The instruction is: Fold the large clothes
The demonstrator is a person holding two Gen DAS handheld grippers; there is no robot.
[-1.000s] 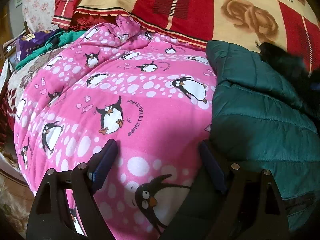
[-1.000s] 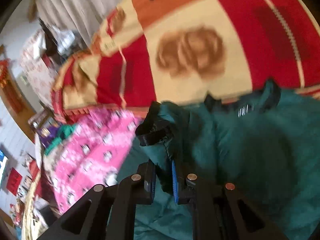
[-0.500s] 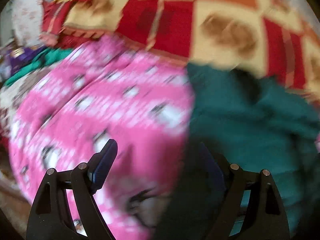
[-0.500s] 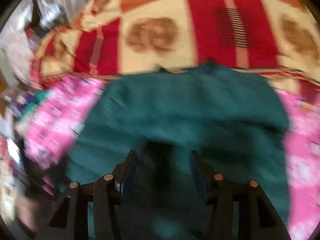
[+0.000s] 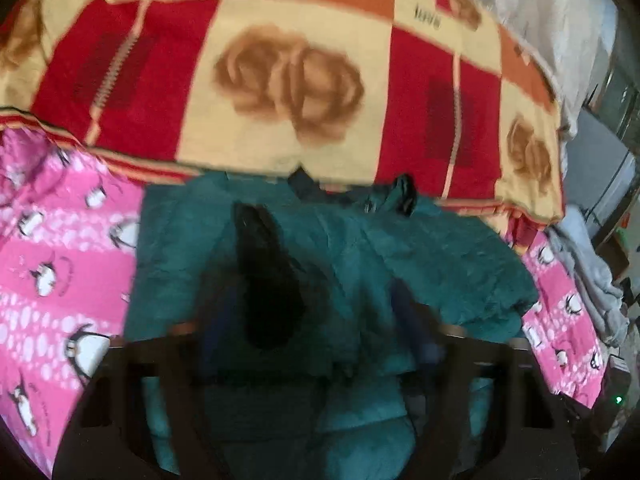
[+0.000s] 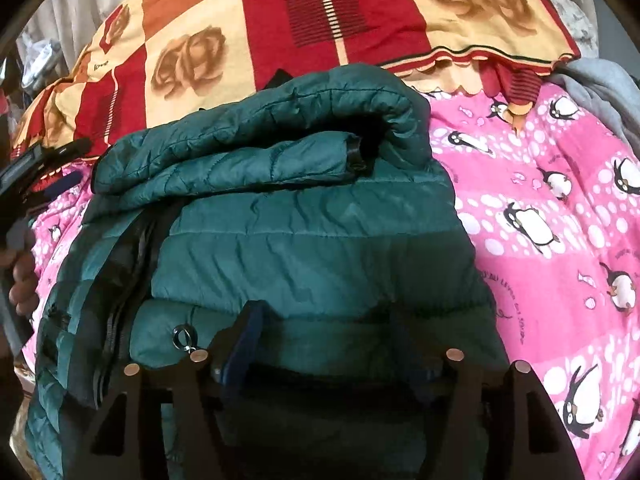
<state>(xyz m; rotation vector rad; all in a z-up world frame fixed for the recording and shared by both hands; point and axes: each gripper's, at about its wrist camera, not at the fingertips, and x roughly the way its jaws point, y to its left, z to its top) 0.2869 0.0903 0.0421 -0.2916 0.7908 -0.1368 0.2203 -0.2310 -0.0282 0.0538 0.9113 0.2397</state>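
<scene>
My right tool (image 6: 328, 344) has just opened and let go of the sleeve, now folded across the teal jacket (image 6: 304, 240) on the pink penguin blanket (image 6: 560, 208), while my left tool (image 5: 316, 320) has been closing over the jacket, grip unclear through blur.

Soft, even indoor light, moderately bright, with no glare. The left wrist view is smeared by motion blur: the teal jacket (image 5: 400, 264) and the left gripper (image 5: 316, 316) lose their edges. The right wrist view is sharp on the jacket's quilting. Both fisheye pictures bow outward and darken at the corners.
</scene>
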